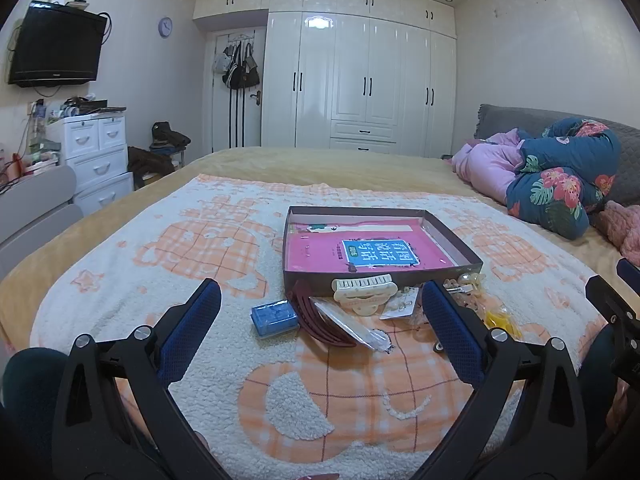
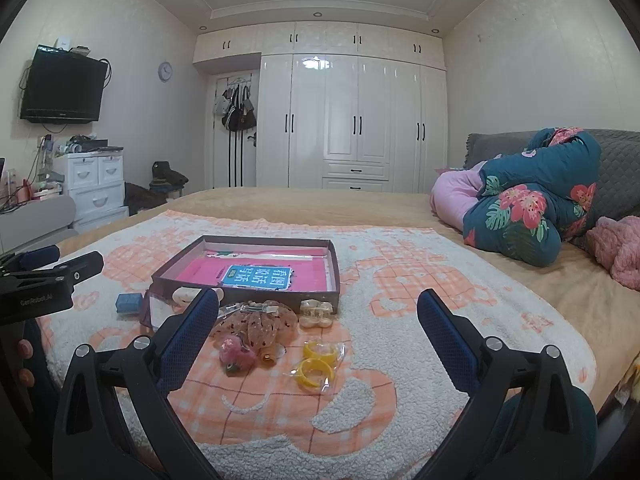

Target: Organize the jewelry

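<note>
The left hand-held gripper (image 1: 320, 308) is held wide apart and empty above the blanket (image 1: 200, 248). The blue case (image 1: 275, 317), lying leftmost and clear of the pile, is best taken first and lowered into the shallow box (image 1: 464, 240). The cream hair claw (image 1: 365, 291) leans against the box wall, obstructing entry. The right hand-held gripper (image 2: 318, 316) is likewise spread, near the yellow rings (image 2: 318, 362).

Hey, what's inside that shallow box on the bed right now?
The box holds a pink book with a blue title panel, lying flat. A pale strip shows beyond it. No jewelry shows inside; anything beneath the book is covered.
</note>
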Available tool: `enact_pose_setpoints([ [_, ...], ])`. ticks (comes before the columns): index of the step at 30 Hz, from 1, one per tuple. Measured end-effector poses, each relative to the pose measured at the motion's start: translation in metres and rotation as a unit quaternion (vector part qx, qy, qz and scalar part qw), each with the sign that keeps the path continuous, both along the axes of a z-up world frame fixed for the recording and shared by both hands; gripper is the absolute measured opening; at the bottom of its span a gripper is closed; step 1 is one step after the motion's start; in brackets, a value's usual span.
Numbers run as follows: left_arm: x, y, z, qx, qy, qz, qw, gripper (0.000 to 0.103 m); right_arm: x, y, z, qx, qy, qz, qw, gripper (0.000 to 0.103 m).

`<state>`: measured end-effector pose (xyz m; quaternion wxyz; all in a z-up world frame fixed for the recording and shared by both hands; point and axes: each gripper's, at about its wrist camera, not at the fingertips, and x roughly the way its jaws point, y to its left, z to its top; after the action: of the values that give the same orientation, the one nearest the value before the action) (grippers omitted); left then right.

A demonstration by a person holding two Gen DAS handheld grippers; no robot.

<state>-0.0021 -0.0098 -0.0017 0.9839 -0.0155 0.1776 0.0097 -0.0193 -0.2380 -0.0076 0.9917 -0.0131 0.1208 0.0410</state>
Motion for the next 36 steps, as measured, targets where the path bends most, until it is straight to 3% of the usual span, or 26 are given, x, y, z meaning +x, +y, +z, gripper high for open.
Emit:
enact_pose_setpoints([
  [36,0.003,0.01,0.004,-0.005,0.001,-0.004,1.0,0.092,-0.002,0.001,0.005,0.0,-0.003,0.002,1.0,0.097],
])
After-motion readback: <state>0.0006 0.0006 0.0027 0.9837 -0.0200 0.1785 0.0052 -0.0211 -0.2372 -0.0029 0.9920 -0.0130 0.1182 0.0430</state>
